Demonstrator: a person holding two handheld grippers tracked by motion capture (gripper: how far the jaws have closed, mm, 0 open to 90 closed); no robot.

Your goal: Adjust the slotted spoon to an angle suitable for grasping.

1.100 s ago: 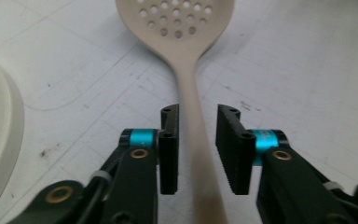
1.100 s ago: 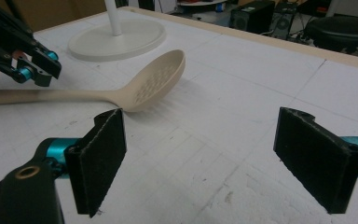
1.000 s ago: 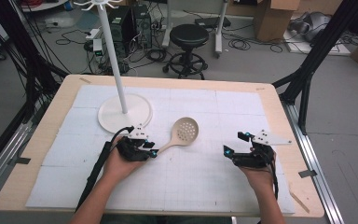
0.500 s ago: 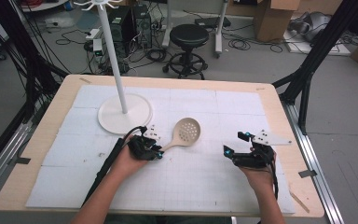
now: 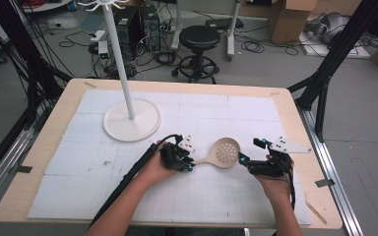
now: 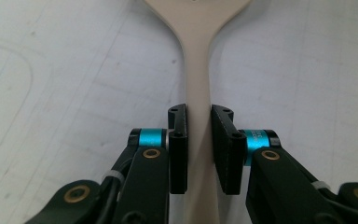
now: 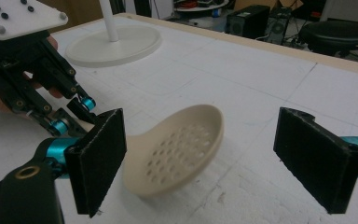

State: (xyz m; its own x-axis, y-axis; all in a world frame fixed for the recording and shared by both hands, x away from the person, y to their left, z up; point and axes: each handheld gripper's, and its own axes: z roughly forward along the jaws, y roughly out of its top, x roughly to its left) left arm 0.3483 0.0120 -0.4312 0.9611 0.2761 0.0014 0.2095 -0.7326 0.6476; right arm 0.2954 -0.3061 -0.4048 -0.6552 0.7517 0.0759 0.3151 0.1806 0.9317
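At the near edge of the worktop (image 5: 49, 196), a person's two forearms reach in, each hand working a set of tongs. The left tongs (image 6: 199, 122) straddle the handle of a pale slotted spoon (image 5: 220, 153), their jaws nearly closed, one on each side of the handle with at most a sliver of gap showing; whether they already bear on it cannot be told for sure. The right tongs (image 7: 214, 158) stand wide open and empty, just beside the spoon's perforated bowl, aimed at it but not touching.

The spoon itself is near the middle of the white gridded mat (image 5: 226, 105), handle toward the left hand and bowl toward the right. In the right gripper view the bowl appears tipped up off the mat, which suggests the left tongs may have begun to lift it.

Farther back, a white stand (image 5: 131, 119) with a round base and tall pole waits on the left of the mat, its hooks at the top bare. Judging from this, the work is in its opening stage: the spoon is being grasped, while carrying it anywhere, perhaps to the stand, remains undone.
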